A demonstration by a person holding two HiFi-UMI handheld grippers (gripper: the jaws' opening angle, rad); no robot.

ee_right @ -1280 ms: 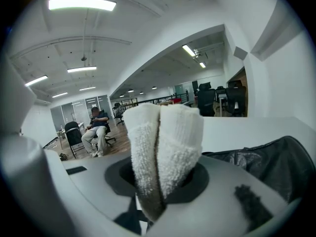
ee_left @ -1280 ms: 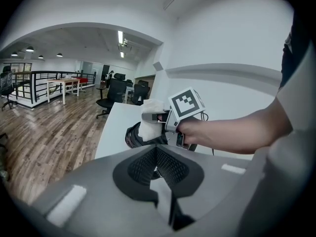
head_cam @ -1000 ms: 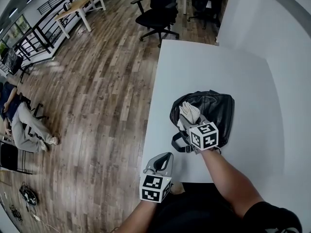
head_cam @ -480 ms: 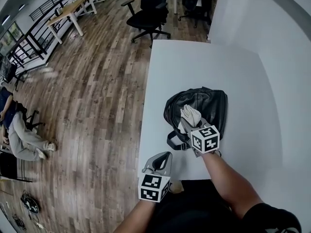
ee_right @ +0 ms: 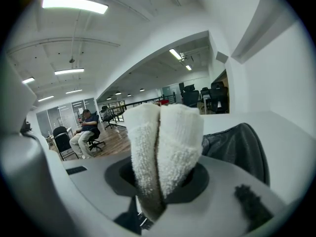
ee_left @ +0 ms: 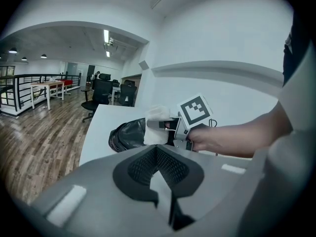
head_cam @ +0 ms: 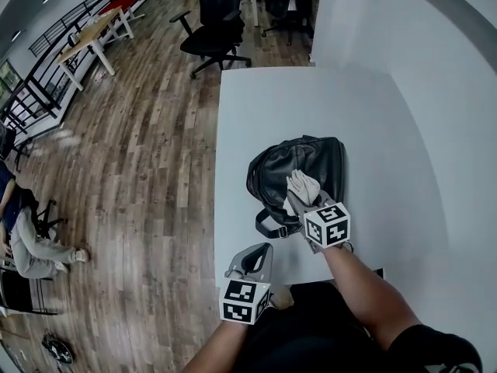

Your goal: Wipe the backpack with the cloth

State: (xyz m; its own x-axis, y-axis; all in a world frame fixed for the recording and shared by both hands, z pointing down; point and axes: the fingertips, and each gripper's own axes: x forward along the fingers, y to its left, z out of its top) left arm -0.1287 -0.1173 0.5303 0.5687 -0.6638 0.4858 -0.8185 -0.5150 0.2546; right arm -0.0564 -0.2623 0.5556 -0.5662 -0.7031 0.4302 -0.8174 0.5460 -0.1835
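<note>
A black backpack (head_cam: 291, 162) lies flat on the white table (head_cam: 373, 130). My right gripper (head_cam: 299, 199) is shut on a folded white cloth (head_cam: 303, 185), which rests on the backpack's near middle. In the right gripper view the cloth (ee_right: 165, 142) sticks up between the jaws, with the backpack (ee_right: 237, 149) behind it on the right. My left gripper (head_cam: 255, 261) hovers at the table's near left edge, shut and holding nothing. The left gripper view shows the backpack (ee_left: 126, 135), the cloth (ee_left: 157, 132) and the right gripper (ee_left: 167, 125) ahead of it.
The table's left edge (head_cam: 219, 169) drops to a wooden floor. Black office chairs (head_cam: 210, 22) stand past the far end. A white wall runs along the right side. A person (head_cam: 23, 239) sits far off to the left.
My right gripper has slid the cloth across the backpack, from its far left part toward its near middle. The head view has shifted. The left gripper has stayed in place.
</note>
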